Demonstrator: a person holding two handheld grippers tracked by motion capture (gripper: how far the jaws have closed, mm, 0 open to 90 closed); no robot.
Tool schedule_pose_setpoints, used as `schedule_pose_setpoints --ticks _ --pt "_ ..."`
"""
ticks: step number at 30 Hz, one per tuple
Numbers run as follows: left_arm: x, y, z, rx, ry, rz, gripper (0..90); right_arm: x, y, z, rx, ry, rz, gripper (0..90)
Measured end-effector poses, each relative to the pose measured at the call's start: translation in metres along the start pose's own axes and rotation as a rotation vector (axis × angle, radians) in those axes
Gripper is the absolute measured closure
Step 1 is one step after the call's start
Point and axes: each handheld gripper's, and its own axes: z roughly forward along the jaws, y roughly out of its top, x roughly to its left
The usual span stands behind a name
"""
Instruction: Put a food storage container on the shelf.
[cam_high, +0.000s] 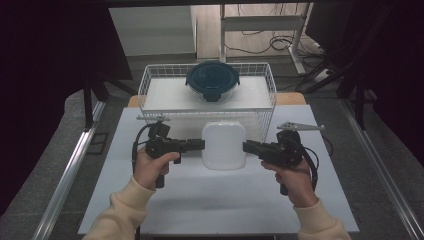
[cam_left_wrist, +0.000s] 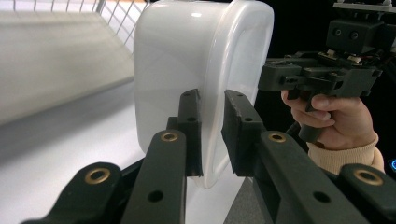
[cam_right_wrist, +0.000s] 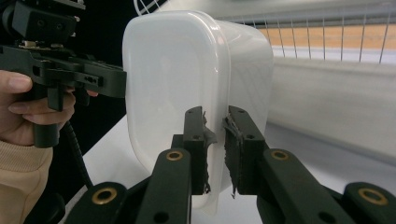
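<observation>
With both sets of jaws nipped tight on the rim of the white container (cam_high: 223, 145), your left gripper (cam_high: 200, 145) at one side and your right gripper (cam_high: 247, 145) at the other, you have the grasp done; it hangs between them above the table (cam_high: 225, 210), just before the wire basket (cam_high: 150, 80); setting it in is likely left; its contents can't be seen; the basket holds 1 lidded round container (cam_high: 212, 81).

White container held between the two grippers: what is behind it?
Behind the white container stands the wire basket, holding a round dark-lidded glass container. The basket's lower front wall is covered by the white container.
</observation>
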Motion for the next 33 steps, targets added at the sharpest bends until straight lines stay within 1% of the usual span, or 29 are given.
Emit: schedule_pose_setpoints --ticks 3,6,13,19,21,26,30,33 --pt "-0.004 0.007 -0.005 -0.014 0.004 0.014 77.6 0.004 0.010 -0.002 -0.005 0.000 -0.018 78.6" --pt "-0.006 0.012 -0.010 -0.028 0.002 0.018 77.6 0.009 0.019 -0.003 -0.013 0.001 -0.036 78.6" --pt "-0.013 0.027 -0.023 -0.039 0.013 0.039 77.7 0.017 0.037 -0.003 -0.022 0.008 -0.062 78.6" --pt "-0.024 0.044 -0.034 -0.056 0.024 0.075 77.7 0.027 0.056 -0.007 -0.040 0.012 -0.091 78.6" --pt "-0.026 0.050 -0.038 -0.058 0.025 0.076 77.7 0.029 0.062 -0.008 -0.049 0.017 -0.098 78.6" --pt "-0.031 0.063 -0.046 -0.060 0.049 0.090 77.8 0.032 0.075 -0.006 -0.057 0.033 -0.102 78.6" --pt "-0.033 0.072 -0.051 -0.067 0.048 0.088 77.8 0.035 0.086 -0.006 -0.063 0.045 -0.106 78.6" --pt "-0.034 0.078 -0.054 -0.073 0.049 0.088 77.8 0.037 0.094 -0.007 -0.062 0.043 -0.112 78.6"
